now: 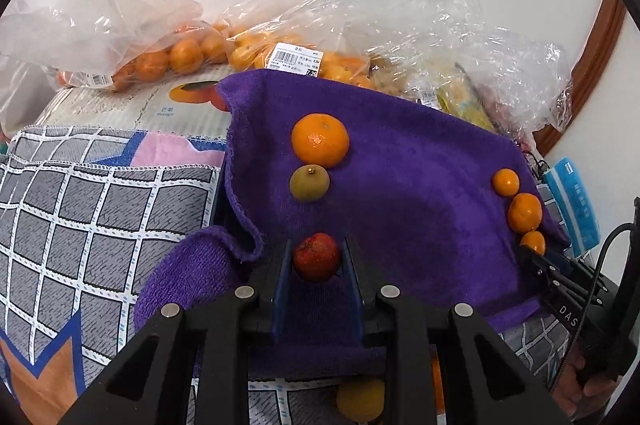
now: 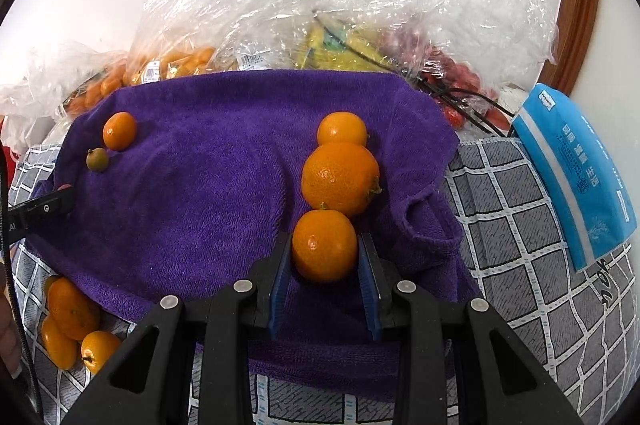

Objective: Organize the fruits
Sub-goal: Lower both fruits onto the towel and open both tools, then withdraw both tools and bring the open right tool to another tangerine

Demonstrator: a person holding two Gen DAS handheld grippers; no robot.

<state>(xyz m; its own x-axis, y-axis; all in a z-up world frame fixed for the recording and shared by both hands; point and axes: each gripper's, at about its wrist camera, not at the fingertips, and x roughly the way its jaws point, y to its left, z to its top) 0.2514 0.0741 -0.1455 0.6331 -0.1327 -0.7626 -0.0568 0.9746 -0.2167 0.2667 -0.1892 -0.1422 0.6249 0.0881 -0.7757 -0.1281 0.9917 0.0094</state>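
Observation:
A purple towel (image 1: 420, 185) lies spread on a checked cloth. My left gripper (image 1: 316, 259) is shut on a small red fruit (image 1: 316, 257), low over the towel. Beyond it lie a greenish fruit (image 1: 309, 183) and an orange (image 1: 320, 139) in a line. My right gripper (image 2: 325, 253) is shut on a small orange (image 2: 324, 245) at the near end of a line with a big orange (image 2: 340, 177) and a smaller one (image 2: 342, 129). The left gripper tip (image 2: 60, 203) shows at the towel's left edge.
Clear plastic bags of oranges (image 1: 180, 57) and other fruit (image 2: 360, 45) lie behind the towel against the white wall. A blue packet (image 2: 580, 177) lies to the right. Loose oranges (image 2: 72, 321) lie on the checked cloth (image 2: 520, 225) at front left.

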